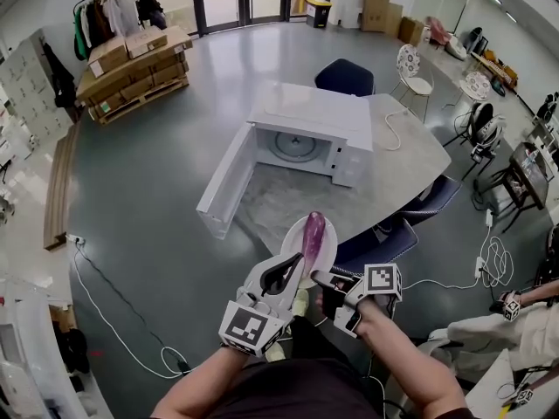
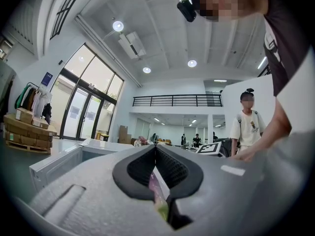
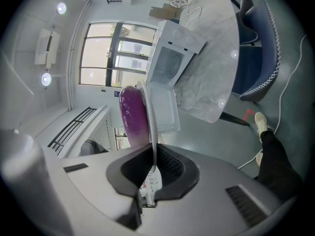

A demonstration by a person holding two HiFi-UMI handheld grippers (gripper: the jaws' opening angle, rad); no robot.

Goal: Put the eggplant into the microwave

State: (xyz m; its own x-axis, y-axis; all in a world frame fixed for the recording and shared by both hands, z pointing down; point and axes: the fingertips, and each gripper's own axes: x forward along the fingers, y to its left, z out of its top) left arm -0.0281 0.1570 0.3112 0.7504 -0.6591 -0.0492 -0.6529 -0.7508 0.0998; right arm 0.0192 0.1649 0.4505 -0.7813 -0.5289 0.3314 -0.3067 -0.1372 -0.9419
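A purple eggplant (image 1: 313, 232) lies on a white plate (image 1: 327, 247) held in the air in front of the table's near edge. My right gripper (image 1: 321, 278) is shut on the plate's near rim; in the right gripper view the plate (image 3: 150, 117) stands edge-on between the pads with the eggplant (image 3: 132, 114) on it. My left gripper (image 1: 295, 271) sits against the plate's near-left rim, jaws shut (image 2: 155, 149), and no plate shows ahead of them in its own view. The white microwave (image 1: 310, 133) stands on the table with its door (image 1: 225, 182) swung open to the left.
The grey table (image 1: 402, 164) has dark blue chairs at its far side (image 1: 345, 75) and near side (image 1: 384, 243). Cables trail over the floor (image 1: 131, 321). A seated person (image 1: 489, 330) is at the right. A pallet of boxes (image 1: 131, 68) stands far left.
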